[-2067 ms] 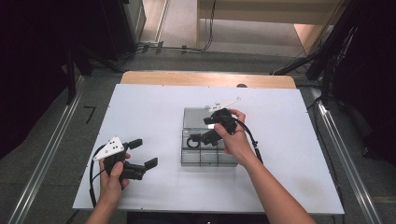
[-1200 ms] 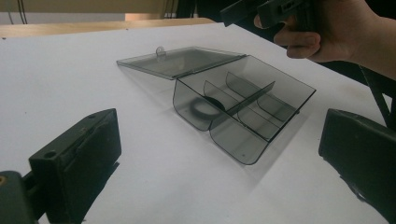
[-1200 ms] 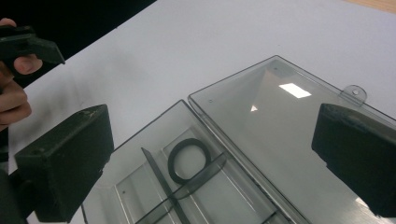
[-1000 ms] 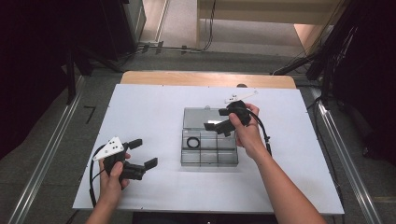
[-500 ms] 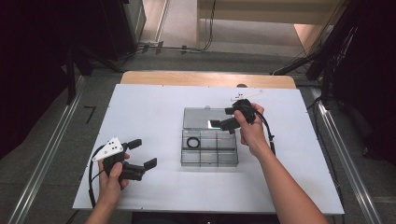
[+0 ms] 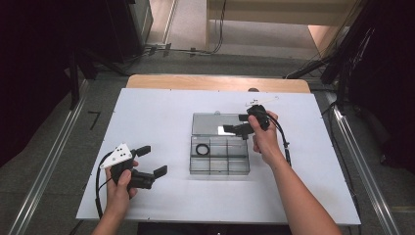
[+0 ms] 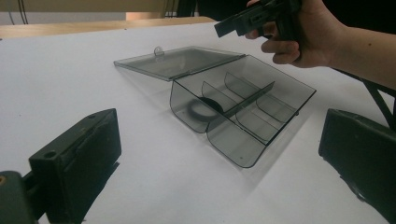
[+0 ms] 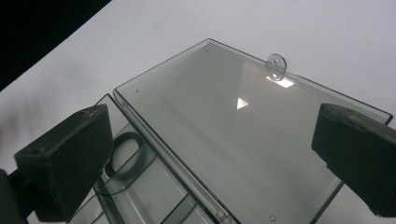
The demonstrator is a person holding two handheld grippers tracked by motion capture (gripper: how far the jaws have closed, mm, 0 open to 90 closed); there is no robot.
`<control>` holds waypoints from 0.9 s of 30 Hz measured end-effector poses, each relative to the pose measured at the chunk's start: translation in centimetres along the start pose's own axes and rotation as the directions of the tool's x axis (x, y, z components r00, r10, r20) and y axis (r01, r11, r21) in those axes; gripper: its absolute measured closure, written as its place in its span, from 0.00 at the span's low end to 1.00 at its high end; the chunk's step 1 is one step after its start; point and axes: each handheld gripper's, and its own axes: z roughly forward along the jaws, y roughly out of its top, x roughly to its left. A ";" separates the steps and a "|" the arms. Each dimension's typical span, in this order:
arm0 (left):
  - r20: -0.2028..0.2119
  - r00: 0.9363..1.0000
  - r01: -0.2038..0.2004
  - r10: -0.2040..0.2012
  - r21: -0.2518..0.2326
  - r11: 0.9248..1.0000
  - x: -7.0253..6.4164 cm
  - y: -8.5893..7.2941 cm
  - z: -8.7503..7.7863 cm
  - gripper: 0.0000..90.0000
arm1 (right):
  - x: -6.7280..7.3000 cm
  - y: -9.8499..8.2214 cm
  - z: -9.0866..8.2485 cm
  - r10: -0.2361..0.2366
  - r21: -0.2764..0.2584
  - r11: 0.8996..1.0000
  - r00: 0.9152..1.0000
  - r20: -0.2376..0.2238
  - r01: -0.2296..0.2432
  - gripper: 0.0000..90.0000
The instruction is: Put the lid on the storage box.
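A clear compartment box sits mid-counter, its lid folded flat toward the far edge. A black ring lies in a far-left compartment, half hidden behind the dividers in the left gripper view. The right gripper, jaws wide and empty, hovers over the lid, having pulled back from the compartments since two seconds ago. The left gripper, jaws wide, has stayed near the counter's near-left corner.
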 end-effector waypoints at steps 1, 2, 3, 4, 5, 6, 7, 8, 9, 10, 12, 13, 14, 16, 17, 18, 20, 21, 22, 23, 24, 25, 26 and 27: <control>-0.001 1.000 -0.004 0.004 0.007 1.000 -0.1 0.1 0.1 0.00 | -0.1 -0.1 0.0 0.005 -0.003 1.000 1.000 -0.004 -0.005 0.00; 0.001 1.000 -0.007 0.007 0.005 1.000 -0.1 0.1 0.2 0.00 | -0.2 -0.2 0.1 0.007 -0.004 1.000 1.000 -0.001 -0.007 0.00; -0.001 1.000 -0.008 0.008 0.007 1.000 -0.2 0.2 0.3 0.00 | -0.2 -0.2 0.1 0.010 -0.003 1.000 1.000 -0.001 -0.010 0.00; 0.000 1.000 -0.010 0.010 0.007 1.000 -0.2 0.3 0.4 0.00 | -0.3 -0.3 0.1 0.015 -0.002 1.000 1.000 0.000 -0.015 0.00; 0.003 1.000 -0.011 0.011 0.007 1.000 -0.2 0.4 0.5 0.00 | -0.3 -0.3 0.2 0.018 -0.001 1.000 1.000 0.001 -0.018 0.00; 0.002 1.000 -0.014 0.014 0.009 1.000 -0.3 0.5 0.6 0.00 | -0.4 -0.4 0.2 0.021 0.000 1.000 1.000 0.002 -0.021 0.00; 0.004 1.000 -0.014 0.014 0.009 1.000 -0.3 0.6 0.7 0.00 | -0.5 -0.5 0.3 0.029 -0.001 1.000 1.000 -0.002 -0.029 0.00; 0.004 1.000 -0.017 0.017 0.010 1.000 -0.4 0.7 0.8 0.00 | -0.6 -0.6 0.3 0.034 -0.001 0.999 0.999 -0.004 -0.034 0.00; 0.004 1.000 -0.019 0.019 0.014 1.000 -0.5 0.8 0.9 0.00 | -0.8 -0.7 0.3 0.040 -0.002 0.999 0.999 -0.004 -0.040 0.00; 0.008 1.000 -0.027 0.027 0.020 0.999 -0.5 0.9 1.0 0.00 | -0.9 -0.8 0.4 0.052 -0.002 0.999 0.999 -0.007 -0.052 0.00; 0.016 0.999 -0.031 0.031 0.020 0.999 -0.5 1.1 1.2 0.00 | -1.1 -0.9 0.5 0.077 -0.001 0.997 0.997 -0.026 -0.077 0.00; 0.018 0.999 -0.029 0.028 0.020 0.999 -0.5 1.2 1.3 0.00 | -1.2 -1.0 0.6 0.086 -0.001 0.996 0.996 -0.039 -0.086 0.00; 0.020 1.000 -0.024 0.024 0.017 1.000 -0.5 1.3 1.4 0.00 | -1.3 -1.0 0.6 0.094 0.000 0.996 0.995 -0.043 -0.094 0.00; 0.023 0.999 -0.022 0.022 0.018 1.000 -0.5 1.5 1.7 0.00 | -1.5 -1.2 0.7 0.117 -0.008 0.993 0.992 -0.048 -0.117 0.00; 0.023 1.000 -0.021 0.021 0.020 1.000 -0.4 1.6 1.8 0.00 | -1.7 -1.2 0.7 0.129 -0.012 0.991 0.991 -0.044 -0.130 0.02; 0.026 0.999 -0.020 0.020 0.021 1.000 -0.4 1.7 1.9 0.00 | -1.8 -1.3 0.6 0.141 -0.022 0.990 0.990 -0.022 -0.141 0.03; 0.027 0.999 -0.018 0.018 0.024 1.000 -0.3 1.8 2.2 0.00 | -2.1 -1.3 0.5 0.153 -0.025 0.988 0.988 -0.010 -0.154 0.03; 0.029 0.999 -0.019 0.018 0.027 0.999 -0.3 1.9 2.4 0.00 | -2.2 -1.4 0.5 0.156 -0.025 0.988 0.988 -0.002 -0.156 0.03; 0.031 0.999 -0.019 0.018 0.028 0.999 -0.3 2.0 2.5 0.00 | -2.3 -1.5 0.4 0.155 -0.021 0.988 0.988 0.003 -0.155 0.04; 0.032 0.999 -0.020 0.019 0.031 0.999 -0.3 2.1 2.6 0.00 | -2.4 -1.5 0.4 0.157 -0.017 0.987 0.988 0.005 -0.157 0.04; 0.032 0.999 -0.021 0.020 0.034 0.999 -0.3 2.2 2.7 0.00 | -2.5 -1.6 0.4 0.163 -0.012 0.987 0.987 0.010 -0.163 0.05; 0.034 0.999 -0.022 0.020 0.035 0.999 -0.3 2.3 2.8 0.00 | -2.6 -1.7 0.4 0.161 -0.015 0.987 0.987 0.010 -0.161 0.05; 0.035 0.999 -0.019 0.018 0.032 0.999 -0.3 2.4 3.0 0.00 | -2.6 -1.7 0.3 0.165 -0.017 0.986 0.986 0.010 -0.164 0.05; 0.033 0.999 -0.022 0.021 0.034 0.999 -0.2 2.5 3.0 0.00 | -2.6 -1.7 0.3 0.167 -0.017 0.986 0.986 0.013 -0.167 0.05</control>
